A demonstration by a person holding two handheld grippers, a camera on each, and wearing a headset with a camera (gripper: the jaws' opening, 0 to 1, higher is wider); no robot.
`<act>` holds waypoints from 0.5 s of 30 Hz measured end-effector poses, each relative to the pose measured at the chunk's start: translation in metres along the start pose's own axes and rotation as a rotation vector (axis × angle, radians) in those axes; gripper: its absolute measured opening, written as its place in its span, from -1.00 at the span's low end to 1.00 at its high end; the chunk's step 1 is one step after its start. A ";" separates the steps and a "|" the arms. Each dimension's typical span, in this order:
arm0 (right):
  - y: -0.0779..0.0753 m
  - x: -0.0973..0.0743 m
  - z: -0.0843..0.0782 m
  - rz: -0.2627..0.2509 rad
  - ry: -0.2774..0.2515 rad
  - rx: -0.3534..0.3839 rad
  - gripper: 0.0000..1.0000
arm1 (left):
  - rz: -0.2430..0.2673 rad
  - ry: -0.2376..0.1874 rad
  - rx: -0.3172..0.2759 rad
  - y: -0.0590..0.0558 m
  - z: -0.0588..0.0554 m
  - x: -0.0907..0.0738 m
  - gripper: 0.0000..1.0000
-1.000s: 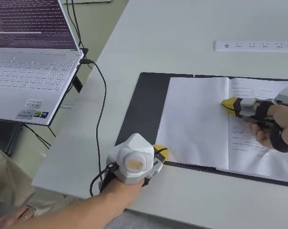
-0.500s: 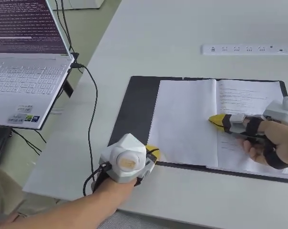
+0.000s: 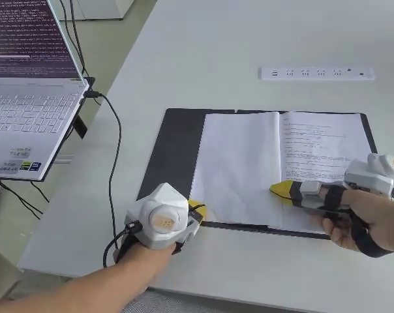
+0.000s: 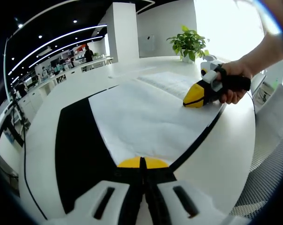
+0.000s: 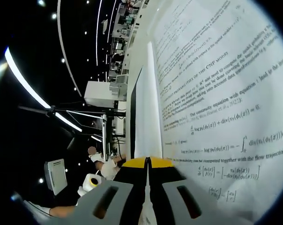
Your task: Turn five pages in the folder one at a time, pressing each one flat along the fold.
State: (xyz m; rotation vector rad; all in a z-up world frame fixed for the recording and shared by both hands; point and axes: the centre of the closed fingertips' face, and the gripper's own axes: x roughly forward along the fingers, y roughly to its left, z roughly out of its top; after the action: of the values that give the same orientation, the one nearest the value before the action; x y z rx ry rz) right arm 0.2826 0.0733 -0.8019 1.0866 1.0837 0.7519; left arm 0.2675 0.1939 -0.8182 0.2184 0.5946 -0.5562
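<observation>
Two closed grippers work the folder [image 3: 177,150], which lies open and flat on the table [image 3: 236,45] in front of you. Your right gripper [image 3: 280,190], jaws pinched together on nothing, has its yellow tip on the fold [image 3: 280,147], close to the folder's near edge. Your left gripper [image 3: 197,210], jaws likewise clamped empty, sits at that near edge by the corner of the blank turned page [image 3: 239,163].

If you carry the stroke past the edge, the tip could catch the sheet's bottom and crease it. A slanted push could wrinkle the printed page [image 3: 321,143] or skid the folder, since only one corner looks pinned.

Since a second ago, the right tip has run from the upper fold down toward you, while the left gripper has kept its corner.
</observation>
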 end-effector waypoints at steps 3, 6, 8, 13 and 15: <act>0.001 -0.003 -0.014 0.003 0.022 -0.004 -1.00 | 0.001 -0.002 0.000 0.000 0.000 -0.001 -1.00; 0.001 -0.006 -0.022 0.006 0.024 -0.001 -1.00 | 0.002 -0.002 0.002 0.000 0.000 -0.001 -1.00; 0.000 -0.008 -0.027 0.008 0.036 -0.005 -1.00 | 0.002 -0.002 0.005 0.000 0.000 -0.001 -1.00; -0.003 -0.012 -0.041 0.007 0.065 -0.004 -1.00 | 0.004 -0.001 0.005 0.000 0.000 -0.001 -1.00; -0.004 -0.014 -0.048 0.009 0.076 -0.006 -1.00 | 0.006 -0.002 0.005 0.000 0.000 -0.001 -1.00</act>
State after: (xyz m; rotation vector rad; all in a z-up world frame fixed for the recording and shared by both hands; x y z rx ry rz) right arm 0.2328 0.0740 -0.8056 1.0655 1.1407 0.8083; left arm 0.2666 0.1943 -0.8178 0.2242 0.5905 -0.5523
